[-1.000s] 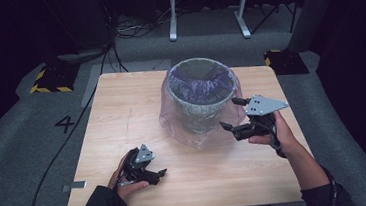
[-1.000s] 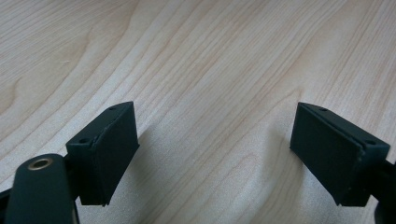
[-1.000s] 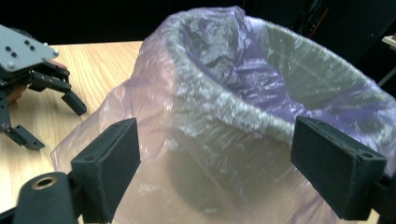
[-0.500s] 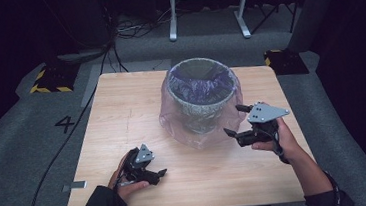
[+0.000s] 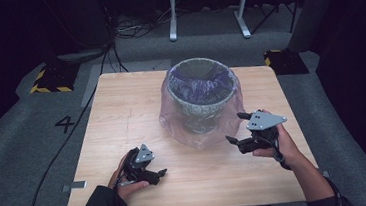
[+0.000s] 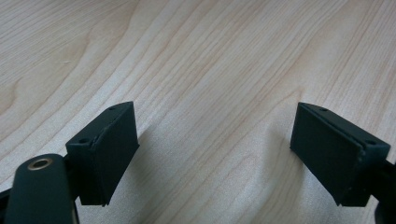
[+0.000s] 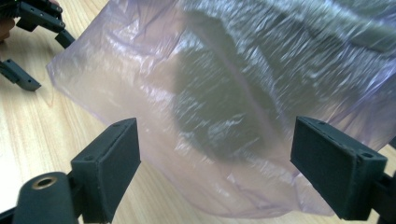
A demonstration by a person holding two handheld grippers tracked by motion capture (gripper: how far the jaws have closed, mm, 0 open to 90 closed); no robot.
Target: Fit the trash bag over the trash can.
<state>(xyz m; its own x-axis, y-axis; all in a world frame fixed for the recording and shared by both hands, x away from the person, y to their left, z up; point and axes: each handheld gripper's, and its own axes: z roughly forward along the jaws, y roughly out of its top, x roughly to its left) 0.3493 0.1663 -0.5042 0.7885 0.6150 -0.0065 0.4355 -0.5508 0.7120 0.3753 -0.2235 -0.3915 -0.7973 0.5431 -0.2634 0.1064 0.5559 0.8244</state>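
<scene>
A grey patterned pot (image 5: 202, 112) stands in the middle of the wooden table (image 5: 121, 103). A thin purple see-through bag (image 5: 174, 125) lines it and hangs down around its outside to the tabletop. My right gripper (image 5: 235, 128) is just right of the bag's lower edge, low over the table, open, its fingers pointed at the bag. In the right gripper view the bag (image 7: 219, 107) spreads just ahead of the open right gripper (image 7: 215, 133), apart from the pads. My left gripper (image 5: 153, 175) rests near the front left, open above bare wood (image 6: 210, 70).
The left gripper (image 7: 43, 57) appears far off at the top left of the right gripper view. Around the table lie grey carpet, a floor mark "4" (image 5: 65, 124), cables and yellow-black blocks (image 5: 48, 80). A white frame (image 5: 207, 5) stands behind.
My right gripper has sunk toward the table and drifted slightly nearer, beside the bag. The left gripper, pot and bag stay as they were.
</scene>
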